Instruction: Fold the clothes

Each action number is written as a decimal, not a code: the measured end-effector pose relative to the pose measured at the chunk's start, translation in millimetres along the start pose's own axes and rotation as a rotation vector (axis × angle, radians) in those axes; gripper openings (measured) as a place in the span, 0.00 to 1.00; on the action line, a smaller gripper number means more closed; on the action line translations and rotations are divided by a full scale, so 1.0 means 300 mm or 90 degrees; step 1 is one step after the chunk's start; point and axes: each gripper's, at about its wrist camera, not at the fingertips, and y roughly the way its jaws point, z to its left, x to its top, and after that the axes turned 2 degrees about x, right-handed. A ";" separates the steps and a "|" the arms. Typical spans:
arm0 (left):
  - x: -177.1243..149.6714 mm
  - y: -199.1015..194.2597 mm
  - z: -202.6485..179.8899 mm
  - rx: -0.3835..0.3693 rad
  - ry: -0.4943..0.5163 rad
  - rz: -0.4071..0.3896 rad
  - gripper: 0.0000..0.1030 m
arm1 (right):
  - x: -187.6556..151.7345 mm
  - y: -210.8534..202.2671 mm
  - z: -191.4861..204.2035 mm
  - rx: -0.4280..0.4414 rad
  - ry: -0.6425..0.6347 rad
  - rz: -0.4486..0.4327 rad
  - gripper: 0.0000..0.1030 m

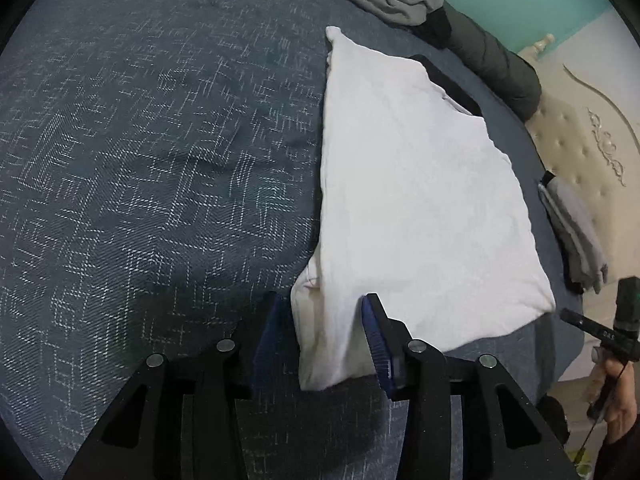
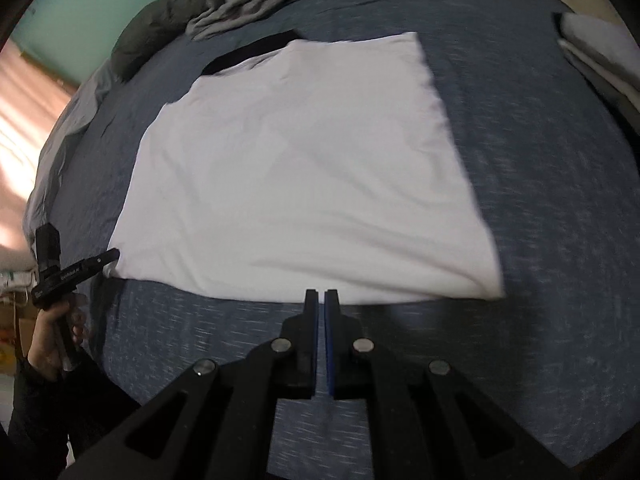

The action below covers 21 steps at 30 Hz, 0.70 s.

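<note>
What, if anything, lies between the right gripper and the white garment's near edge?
Nothing visible. The right gripper, jaws shut and empty, sits just short of the white garment, with only bare bedspread between. The left gripper already straddles a corner.

Faint pale lettering ran along the black body of the left gripper [image 2: 108, 258], at the left edge of the right wrist view; too blurred to read. Small pale marks on the right gripper [image 1: 568, 314], at the right edge of the left wrist view, also illegible. No other text seen.
</note>
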 end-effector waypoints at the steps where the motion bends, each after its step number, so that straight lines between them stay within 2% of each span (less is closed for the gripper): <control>1: 0.000 0.000 -0.001 -0.001 0.001 -0.001 0.36 | -0.001 -0.016 -0.024 0.000 0.006 -0.003 0.02; 2: 0.000 0.000 -0.003 -0.004 0.003 -0.002 0.23 | -0.004 -0.019 -0.039 0.000 0.011 -0.004 0.03; 6: -0.002 -0.011 -0.019 -0.012 0.014 -0.008 0.09 | -0.020 -0.008 -0.075 0.003 0.028 -0.006 0.03; 14: 0.029 -0.086 -0.100 -0.036 0.040 -0.030 0.06 | -0.014 -0.011 -0.124 0.029 0.050 -0.016 0.03; 21: 0.099 -0.143 -0.270 -0.065 0.076 -0.046 0.06 | 0.004 -0.029 -0.169 0.057 0.057 -0.029 0.03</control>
